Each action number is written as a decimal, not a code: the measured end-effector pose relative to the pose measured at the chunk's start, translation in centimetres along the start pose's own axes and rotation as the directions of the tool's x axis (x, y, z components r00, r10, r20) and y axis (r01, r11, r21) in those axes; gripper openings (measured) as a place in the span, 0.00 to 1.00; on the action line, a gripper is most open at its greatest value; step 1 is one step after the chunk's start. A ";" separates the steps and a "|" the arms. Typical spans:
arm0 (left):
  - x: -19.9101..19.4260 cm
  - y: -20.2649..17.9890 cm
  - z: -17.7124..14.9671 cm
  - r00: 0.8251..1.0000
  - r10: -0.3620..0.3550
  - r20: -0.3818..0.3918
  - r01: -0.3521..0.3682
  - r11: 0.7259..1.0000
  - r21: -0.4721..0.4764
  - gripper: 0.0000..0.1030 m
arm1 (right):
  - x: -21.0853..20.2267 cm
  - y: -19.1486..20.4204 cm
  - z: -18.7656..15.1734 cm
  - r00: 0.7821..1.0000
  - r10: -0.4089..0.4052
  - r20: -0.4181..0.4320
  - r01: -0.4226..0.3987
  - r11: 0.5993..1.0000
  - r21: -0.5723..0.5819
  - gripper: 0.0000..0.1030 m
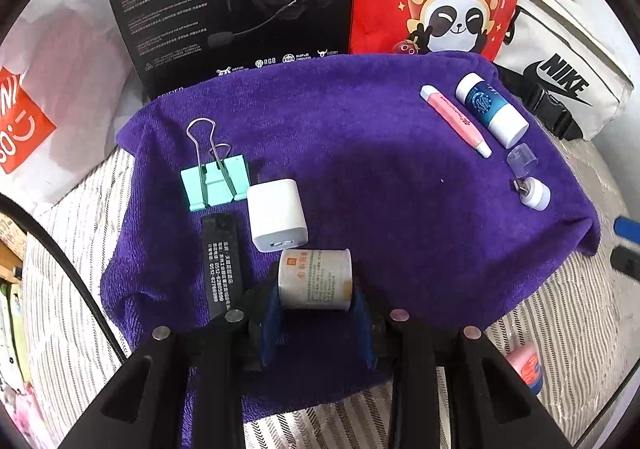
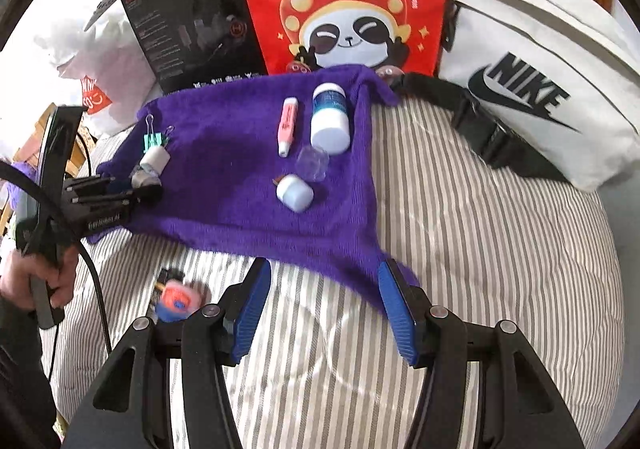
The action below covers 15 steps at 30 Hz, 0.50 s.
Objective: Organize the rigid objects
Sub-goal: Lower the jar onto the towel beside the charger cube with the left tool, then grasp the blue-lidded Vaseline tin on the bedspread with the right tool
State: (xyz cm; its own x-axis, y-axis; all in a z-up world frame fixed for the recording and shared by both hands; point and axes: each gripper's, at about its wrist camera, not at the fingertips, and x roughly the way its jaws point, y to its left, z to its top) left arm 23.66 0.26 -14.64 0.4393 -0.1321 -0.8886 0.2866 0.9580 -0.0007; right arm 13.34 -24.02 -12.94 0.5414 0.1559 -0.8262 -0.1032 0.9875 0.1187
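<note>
The left gripper [image 1: 316,323] is clamping the small labelled jar [image 1: 315,279]; set it just behind the white charger [image 1: 277,215] ahead. The right gripper [image 2: 324,309] is hovering open, empty.

right gripper [image 2: 324,305] over striped bedding [image 2: 480,249], blue pads [image 2: 254,309] apart, nothing between. purple towel [image 2: 240,177] ahead, carrying pink pen [image 2: 287,125], white bottle [image 2: 330,119], clear cap [image 2: 313,163], small white plug [image 2: 295,192], green clip [image 2: 154,141]. left gripper [image 2: 146,179] at towel's left edge, clamped on a small jar [image 2: 154,163].

purple towel [image 1: 360,137], mint binder clip [image 1: 214,185]
</note>
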 end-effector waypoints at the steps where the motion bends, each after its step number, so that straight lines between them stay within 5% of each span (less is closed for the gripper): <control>1: 0.0 0.0 0.0 1.000 -0.004 -0.004 0.004 1.000 0.000 0.34 | -0.3 0.0 -0.3 1.000 0.003 0.000 -0.003 1.000 0.006 0.54; 15: -4.1 1.4 -2.4 0.998 -0.064 0.029 0.067 0.993 -0.101 0.40 | -2.0 1.5 -2.0 0.999 0.038 -0.003 -0.038 0.999 -0.005 0.54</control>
State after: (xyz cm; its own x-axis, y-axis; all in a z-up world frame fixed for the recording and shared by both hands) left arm 20.21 2.74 -12.13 0.4445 -0.2005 -0.8730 0.2280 0.9679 -0.1061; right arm 10.42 -22.86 -12.26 0.5343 0.1933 -0.8229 -0.1281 0.9808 0.1472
